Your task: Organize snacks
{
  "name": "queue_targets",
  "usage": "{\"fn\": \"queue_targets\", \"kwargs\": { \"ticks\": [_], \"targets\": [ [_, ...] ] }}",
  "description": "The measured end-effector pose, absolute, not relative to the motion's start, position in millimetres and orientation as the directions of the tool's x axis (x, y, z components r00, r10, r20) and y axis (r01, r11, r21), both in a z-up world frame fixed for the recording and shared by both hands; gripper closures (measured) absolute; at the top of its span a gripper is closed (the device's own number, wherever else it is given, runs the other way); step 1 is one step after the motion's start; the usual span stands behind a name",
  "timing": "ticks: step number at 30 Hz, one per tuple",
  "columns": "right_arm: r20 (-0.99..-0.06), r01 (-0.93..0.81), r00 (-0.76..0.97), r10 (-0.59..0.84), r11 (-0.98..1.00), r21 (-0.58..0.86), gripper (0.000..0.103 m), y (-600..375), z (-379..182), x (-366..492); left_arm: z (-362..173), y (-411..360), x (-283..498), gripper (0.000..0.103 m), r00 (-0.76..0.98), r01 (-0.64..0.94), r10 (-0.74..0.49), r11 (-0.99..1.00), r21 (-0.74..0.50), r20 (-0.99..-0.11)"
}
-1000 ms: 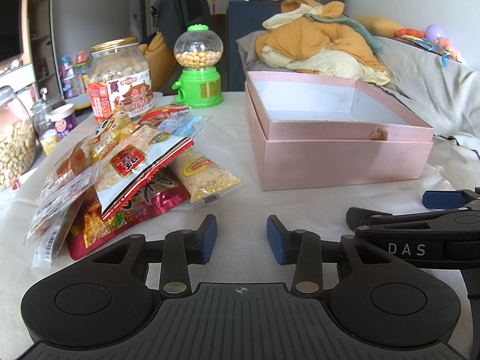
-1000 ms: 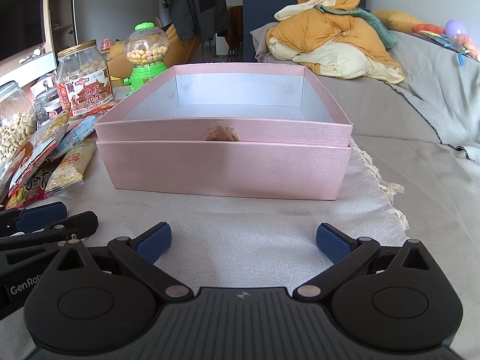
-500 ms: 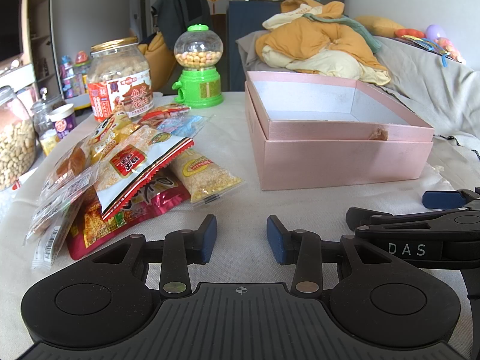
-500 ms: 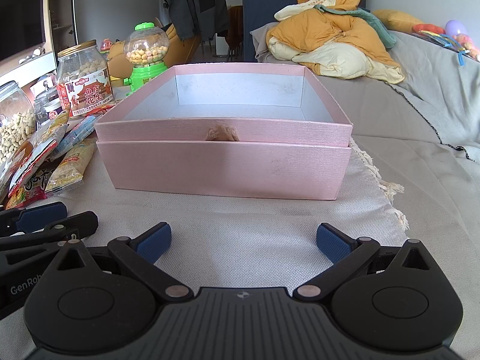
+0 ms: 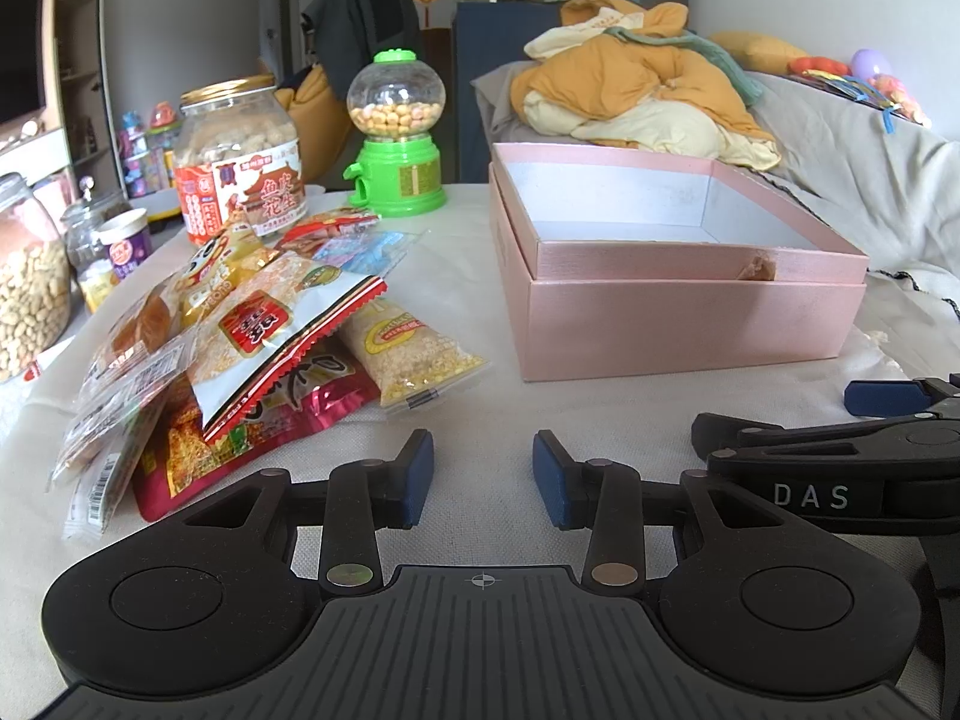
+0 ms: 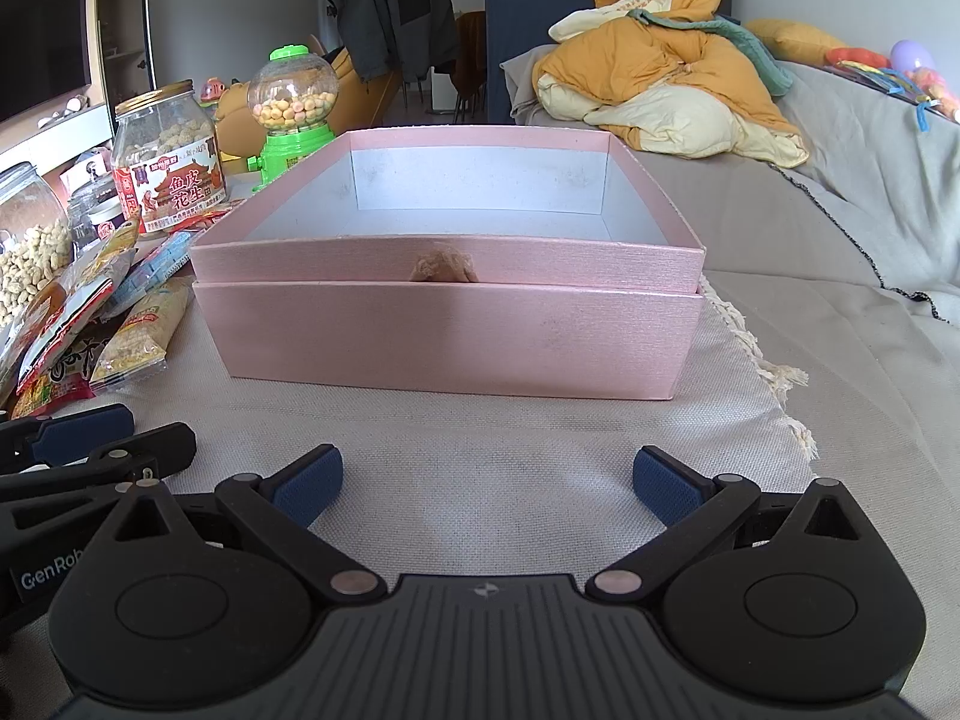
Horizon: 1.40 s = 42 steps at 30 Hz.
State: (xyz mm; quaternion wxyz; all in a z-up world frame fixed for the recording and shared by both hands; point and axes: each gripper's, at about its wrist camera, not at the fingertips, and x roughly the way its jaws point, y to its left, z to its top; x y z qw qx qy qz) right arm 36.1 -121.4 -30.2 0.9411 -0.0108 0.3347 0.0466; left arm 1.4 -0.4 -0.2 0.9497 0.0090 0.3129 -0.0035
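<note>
Several snack packets [image 5: 270, 354] piled ahead-left of left gripper [image 5: 483, 471].

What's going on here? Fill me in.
A person holds two grippers low over the cloth-covered table, about to sort snacks. The left gripper and the right gripper are both open and hold nothing. The snack packets lie in a loose pile to the left, untouched. The pink box sits open in front with nothing visible inside it.
</note>
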Motion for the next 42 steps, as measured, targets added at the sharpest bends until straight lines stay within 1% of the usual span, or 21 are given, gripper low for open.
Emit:
{"fn": "queue_targets", "kwargs": {
  "ticks": [3,5,7,9,10,12,14,18,20,22,25,27,29,31,33,36,39,42],
  "targets": [
    [-0.641,-0.1,0.763,0.086,0.995,0.013,0.0,-119.3,-30.0,39.5,-0.7,-0.1,3.9,0.061,0.804,0.041,-0.011,0.998,0.037,-0.595],
    [-0.682,-0.143,0.723,0.114,0.99,0.013,0.0,-126.4,-27.1,43.6,2.0,2.8,0.9,0.061,0.799,0.071,-0.033,0.997,0.039,-0.6],
    [-0.718,-0.162,0.686,0.12,0.987,0.01,0.0,-124.0,-22.8,53.5,9.7,9.2,-11.1,0.061,0.793,0.12,-0.1,0.993,-0.008,-0.602],
    [-0.732,-0.177,0.67,0.125,0.984,0.007,0.0,-120.0,-22.1,58.6,22.2,20.9,-30.1,0.059,0.808,0.172,-0.158,0.985,-0.029,-0.568],
    [-0.732,-0.193,0.668,0.134,0.981,0.003,0.0,-119.5,-22.0,59.9,28.8,26.8,-38.2,0.059,0.82,0.173,-0.157,0.985,-0.023,-0.55],
    [-0.737,-0.215,0.659,0.148,0.977,0.004,0.0,-120.6,-21.2,65.0,41.5,46.7,-47.6,0.059,0.838,0.162,-0.162,0.986,-0.047,-0.521],
    [-0.745,-0.224,0.651,0.148,0.975,-0.003,0.0,-118.1,-19.9,69.1,51.1,75.7,-48.8,0.059,0.849,0.119,-0.157,0.987,-0.107,-0.505],
    [-0.73,-0.235,0.664,0.162,0.972,0.002,0.0,-106.3,-20.0,78.7,59.5,136.5,-38.5,0.062,0.863,-0.042,-0.049,0.985,-0.169,-0.502],
    [-0.719,-0.245,0.671,0.18,0.969,0.014,0.0,-98.1,-20.1,81.2,59.8,165.1,-30.3,0.062,0.859,-0.091,-0.03,0.973,-0.21,-0.51],
    [-0.71,-0.265,0.68,0.184,0.964,-0.004,0.0,-86.8,-21.4,82.8,55.0,188.3,-14.7,0.062,0.843,-0.095,-0.059,0.962,-0.255,-0.535],
    [-0.715,-0.291,0.669,0.204,0.957,0.001,0.0,-76.5,-20.2,89.0,38.5,206.4,7.8,0.062,0.801,-0.055,-0.137,0.953,-0.299,-0.583],
    [-0.72,-0.307,0.658,0.222,0.952,0.014,0.001,-73.6,-18.5,89.4,27.7,209.6,15.1,0.062,0.781,-0.048,-0.153,0.952,-0.303,-0.606],
    [-0.717,-0.344,0.639,0.277,0.937,0.056,0.006,-73.0,-13.4,84.1,25.8,204.0,7.4,0.061,0.787,-0.014,-0.163,0.959,-0.282,-0.594],
    [-0.7,-0.399,0.616,0.362,0.909,0.12,0.007,-70.1,-5.9,75.5,26.3,196.7,-4.8,0.061,0.781,0.035,-0.19,0.964,-0.263,-0.595],
    [-0.687,-0.439,0.608,0.398,0.889,0.126,0.007,-56.8,1.5,69.4,26.7,189.8,-14.3,0.061,0.774,0.066,-0.202,0.969,-0.24,-0.601],
    [-0.682,-0.465,0.616,0.394,0.881,0.089,0.013,-28.0,7.4,73.3,27.2,184.6,-28.5,0.061,0.775,0.058,-0.162,0.981,-0.186,-0.611],
    [-0.678,-0.47,0.584,0.447,0.867,0.166,0.017,-6.2,10.8,96.8,28.7,187.1,-34.9,0.061,0.78,0.039,-0.131,0.986,-0.161,-0.612],
    [-0.675,-0.474,0.549,0.493,0.849,0.235,0.02,13.0,13.0,121.2,29.7,187.9,-38.4,0.061,0.774,0.046,-0.136,0.986,-0.16,-0.618]
  ]
}}
